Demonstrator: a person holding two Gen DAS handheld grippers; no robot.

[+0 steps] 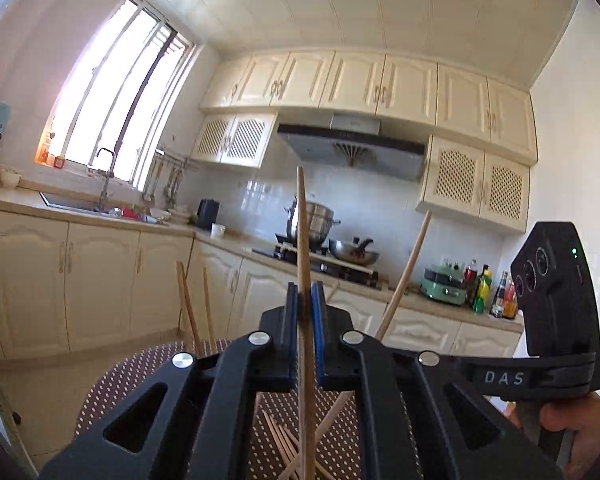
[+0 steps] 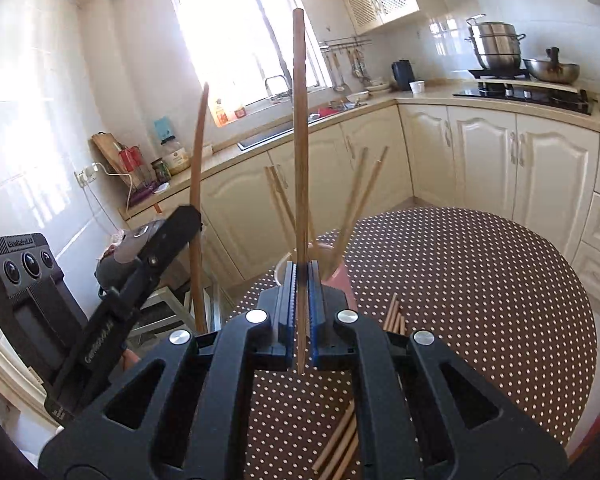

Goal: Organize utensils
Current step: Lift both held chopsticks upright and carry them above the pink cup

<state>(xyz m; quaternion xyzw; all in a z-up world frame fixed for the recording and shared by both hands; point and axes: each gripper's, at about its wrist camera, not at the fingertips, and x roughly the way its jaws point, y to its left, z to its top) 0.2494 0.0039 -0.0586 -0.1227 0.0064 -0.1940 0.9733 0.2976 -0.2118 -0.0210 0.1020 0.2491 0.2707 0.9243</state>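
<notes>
My left gripper (image 1: 305, 300) is shut on one wooden chopstick (image 1: 303, 232), which stands upright between the blue pads. My right gripper (image 2: 302, 276) is likewise shut on an upright chopstick (image 2: 300, 140). Each view shows the other tool from the side: the right gripper's body (image 1: 552, 300) with its tilted chopstick (image 1: 406, 276), and the left gripper (image 2: 192, 216) with its chopstick (image 2: 198, 168). Just beyond my right fingertips a pink holder cup (image 2: 338, 276) holds several chopsticks (image 2: 356, 200). More loose chopsticks (image 2: 340, 444) lie on the round dotted table (image 2: 480, 300).
A person's hand (image 1: 572, 420) holds the right tool's handle. Cream kitchen cabinets (image 2: 484, 160) run past the table's far edge, with a sink (image 2: 268, 136) and a stove with pots (image 2: 500, 52). A small stool (image 2: 160, 312) stands beside the table at the left.
</notes>
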